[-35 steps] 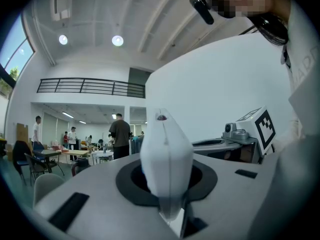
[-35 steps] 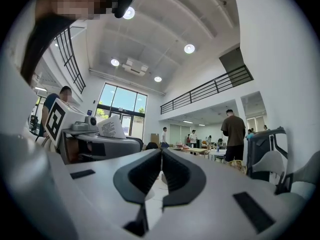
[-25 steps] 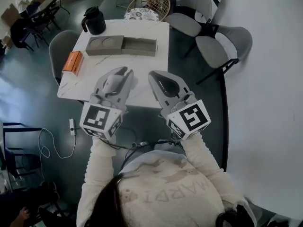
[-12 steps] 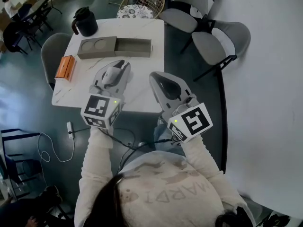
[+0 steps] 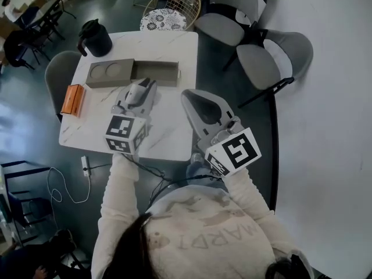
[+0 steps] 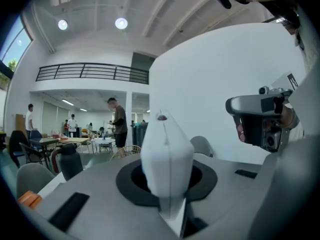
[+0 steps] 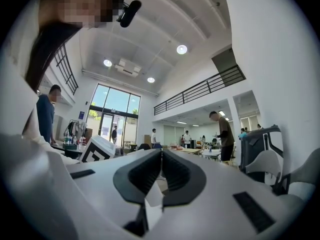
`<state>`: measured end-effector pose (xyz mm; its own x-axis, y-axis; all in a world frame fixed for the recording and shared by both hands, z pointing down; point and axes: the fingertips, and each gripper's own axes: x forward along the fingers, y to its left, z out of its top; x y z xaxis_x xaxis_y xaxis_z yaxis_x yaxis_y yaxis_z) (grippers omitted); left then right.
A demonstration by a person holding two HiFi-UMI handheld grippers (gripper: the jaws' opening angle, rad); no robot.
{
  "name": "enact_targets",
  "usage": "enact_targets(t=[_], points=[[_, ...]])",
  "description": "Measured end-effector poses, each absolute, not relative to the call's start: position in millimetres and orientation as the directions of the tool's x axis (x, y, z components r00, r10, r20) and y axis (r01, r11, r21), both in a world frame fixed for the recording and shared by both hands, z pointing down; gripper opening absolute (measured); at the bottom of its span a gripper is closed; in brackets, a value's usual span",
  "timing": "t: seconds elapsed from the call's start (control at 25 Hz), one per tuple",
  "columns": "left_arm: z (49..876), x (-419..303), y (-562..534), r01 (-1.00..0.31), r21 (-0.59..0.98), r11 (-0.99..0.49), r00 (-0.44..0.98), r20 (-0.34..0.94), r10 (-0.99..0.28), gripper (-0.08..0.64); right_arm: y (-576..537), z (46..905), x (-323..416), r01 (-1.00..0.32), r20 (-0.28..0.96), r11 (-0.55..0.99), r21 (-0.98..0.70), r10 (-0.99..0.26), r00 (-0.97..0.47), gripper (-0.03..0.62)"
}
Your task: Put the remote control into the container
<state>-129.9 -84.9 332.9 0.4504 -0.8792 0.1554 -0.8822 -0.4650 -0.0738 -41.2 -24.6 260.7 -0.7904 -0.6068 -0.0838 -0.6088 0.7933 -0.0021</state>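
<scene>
The remote control (image 6: 167,170), white and standing on end, is clamped between the jaws of the left gripper (image 5: 147,86), and it's up in the air over the white table (image 5: 171,48)! From the head view, that gripper's tips sit right at the near edge of the grey container (image 5: 157,73), by its long open compartment. That compartment lies to the right of the container's two round recesses. Over on the right, the right gripper (image 5: 188,97) has its jaws pressed together with nothing between them, hovering just off the table's right edge. At the table's far left corner stands a black jug (image 5: 95,38). An orange box (image 5: 72,99) rests by the left edge.
</scene>
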Motion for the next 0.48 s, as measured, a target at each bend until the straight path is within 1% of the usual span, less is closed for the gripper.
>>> enact_targets(t=[0.48], points=[[374.5,-113.2,-184.3,-0.933,-0.056,-0.355,0.331,0.249,-0.91,0.069,-106.3,268.2,7.1,-0.532,-0.077,0.847,-0.008,-0.531,-0.844,0.02]])
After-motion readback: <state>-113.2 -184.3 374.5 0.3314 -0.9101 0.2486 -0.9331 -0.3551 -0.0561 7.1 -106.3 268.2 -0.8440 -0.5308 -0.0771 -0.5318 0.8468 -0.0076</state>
